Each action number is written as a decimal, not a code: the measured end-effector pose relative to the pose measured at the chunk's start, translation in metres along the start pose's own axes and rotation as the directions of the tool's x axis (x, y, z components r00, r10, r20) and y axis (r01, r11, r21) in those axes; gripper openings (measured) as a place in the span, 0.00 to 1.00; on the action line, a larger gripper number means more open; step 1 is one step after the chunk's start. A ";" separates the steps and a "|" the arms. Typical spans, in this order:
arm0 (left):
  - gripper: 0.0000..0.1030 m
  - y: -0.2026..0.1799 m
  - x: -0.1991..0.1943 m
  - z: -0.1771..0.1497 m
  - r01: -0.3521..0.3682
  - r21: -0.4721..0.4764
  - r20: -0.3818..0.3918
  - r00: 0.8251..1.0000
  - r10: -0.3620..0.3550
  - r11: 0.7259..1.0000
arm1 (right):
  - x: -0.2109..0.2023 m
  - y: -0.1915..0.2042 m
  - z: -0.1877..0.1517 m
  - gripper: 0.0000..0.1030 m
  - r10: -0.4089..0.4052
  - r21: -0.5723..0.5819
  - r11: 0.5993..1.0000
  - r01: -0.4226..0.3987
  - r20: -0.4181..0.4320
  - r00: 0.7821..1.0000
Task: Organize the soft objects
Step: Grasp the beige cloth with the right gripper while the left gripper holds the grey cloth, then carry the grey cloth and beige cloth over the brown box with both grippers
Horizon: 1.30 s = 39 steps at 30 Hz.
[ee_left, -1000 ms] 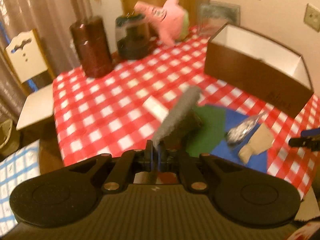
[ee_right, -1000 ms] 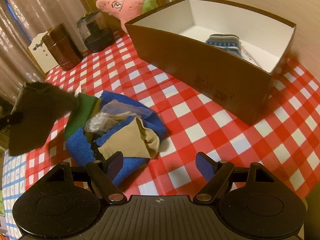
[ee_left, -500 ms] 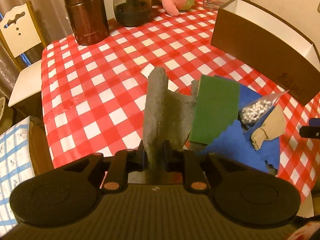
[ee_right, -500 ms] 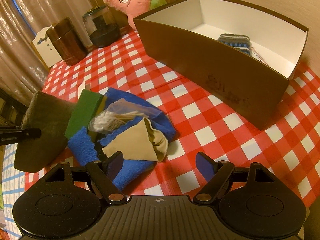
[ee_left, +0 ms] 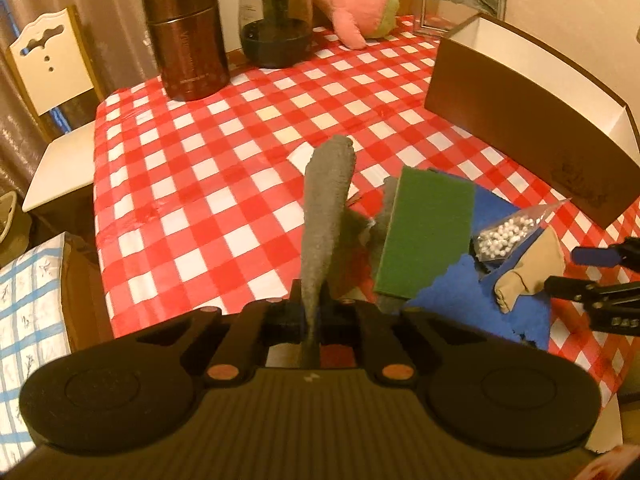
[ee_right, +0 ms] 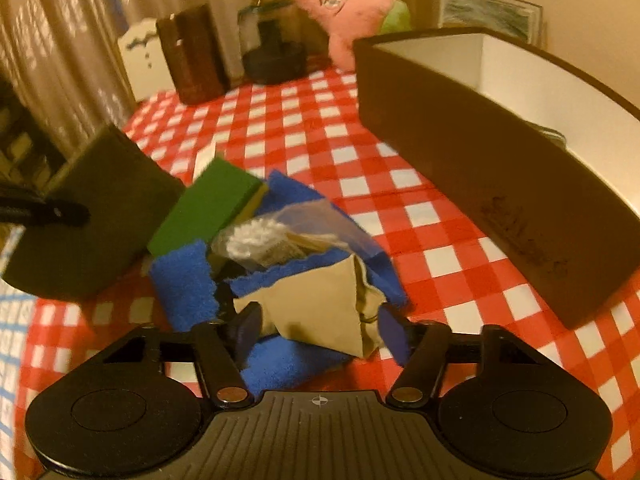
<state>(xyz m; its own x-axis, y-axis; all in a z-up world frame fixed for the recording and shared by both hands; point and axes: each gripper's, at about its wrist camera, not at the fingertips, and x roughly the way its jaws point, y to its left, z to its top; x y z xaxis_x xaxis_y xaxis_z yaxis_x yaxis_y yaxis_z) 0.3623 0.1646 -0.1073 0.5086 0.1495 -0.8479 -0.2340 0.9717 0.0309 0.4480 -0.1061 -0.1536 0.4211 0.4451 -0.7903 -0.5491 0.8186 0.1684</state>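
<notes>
My left gripper [ee_left: 310, 300] is shut on a grey cloth [ee_left: 326, 200], which stands up edge-on above the red checked table [ee_left: 200, 184]. Beside it lie a green sponge [ee_left: 426, 236], a blue cloth [ee_left: 452, 292], a clear bag of white beads [ee_left: 508, 232] and a beige cloth [ee_left: 532, 276]. My right gripper [ee_right: 320, 330] straddles the beige cloth [ee_right: 316, 304] on the blue cloth [ee_right: 184, 284]. Its jaws are closing, with the beige cloth between them. The grey cloth [ee_right: 92, 216] hangs at the left in the right wrist view.
An open brown box [ee_right: 460, 168] with a white inside stands to the right. At the table's far end are a pink plush [ee_left: 352, 4], a brown canister [ee_left: 184, 36], a glass jar [ee_left: 276, 20] and a picture frame [ee_left: 460, 4]. A white chair [ee_left: 48, 80] stands at the left edge.
My right gripper moved forward and down over the beige cloth, and its jaws narrowed around it. The grey cloth in my left gripper turned edge-on and dropped a little.
</notes>
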 end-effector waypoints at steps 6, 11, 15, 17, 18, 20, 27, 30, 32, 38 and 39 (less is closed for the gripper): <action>0.05 0.006 -0.007 -0.006 0.002 -0.027 0.001 1.000 -0.002 1.000 | 0.021 0.003 -0.005 0.55 -0.022 -0.036 0.999 0.021 -0.013 1.000; 0.05 0.007 -0.008 -0.010 0.003 -0.038 -0.005 1.000 -0.004 0.999 | 0.025 0.005 -0.006 0.21 -0.046 -0.093 0.995 0.044 -0.013 0.999; 0.05 0.007 -0.012 -0.011 0.003 -0.039 0.003 1.000 -0.003 0.999 | 0.017 0.004 -0.007 0.09 -0.031 -0.109 0.994 0.031 -0.002 1.000; 0.05 0.007 -0.015 -0.010 0.000 -0.038 0.011 1.000 0.000 0.999 | 0.010 0.004 -0.007 0.08 -0.022 -0.109 0.994 0.023 0.008 1.000; 0.05 0.007 -0.017 -0.009 0.001 -0.038 0.015 1.000 0.000 0.999 | 0.006 0.004 -0.006 0.08 -0.019 -0.108 0.994 0.021 0.017 1.000; 0.05 0.006 -0.022 -0.007 0.001 -0.035 0.028 1.000 0.000 0.999 | -0.004 0.005 -0.004 0.08 -0.014 -0.099 0.995 0.018 0.038 0.999; 0.05 -0.001 -0.038 0.002 0.007 -0.018 0.073 0.997 -0.006 1.000 | -0.040 -0.002 0.007 0.08 -0.003 -0.038 0.999 0.007 0.122 0.993; 0.05 -0.006 -0.045 0.008 0.015 -0.002 0.095 0.995 -0.015 1.000 | -0.053 -0.006 0.012 0.08 -0.007 -0.012 1.000 0.009 0.138 0.990; 0.05 -0.011 -0.050 0.011 0.021 0.012 0.109 0.994 -0.022 1.000 | -0.061 -0.009 0.014 0.08 -0.015 0.001 1.000 0.015 0.141 0.990; 0.05 -0.025 -0.058 0.024 0.034 0.052 0.138 0.990 -0.040 0.998 | -0.081 -0.021 0.017 0.08 -0.023 0.044 0.999 0.016 0.162 0.987; 0.05 -0.027 -0.060 0.026 0.036 0.057 0.142 0.989 -0.044 0.998 | -0.084 -0.022 0.018 0.08 -0.025 0.048 0.999 0.017 0.164 0.986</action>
<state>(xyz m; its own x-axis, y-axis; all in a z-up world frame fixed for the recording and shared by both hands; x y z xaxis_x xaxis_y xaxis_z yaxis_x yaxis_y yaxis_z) 0.3596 0.1341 -0.0442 0.6309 0.1315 -0.7647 -0.1684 0.9853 0.0305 0.4379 -0.1546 -0.0805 0.5478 0.4781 -0.6866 -0.5066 0.8426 0.1825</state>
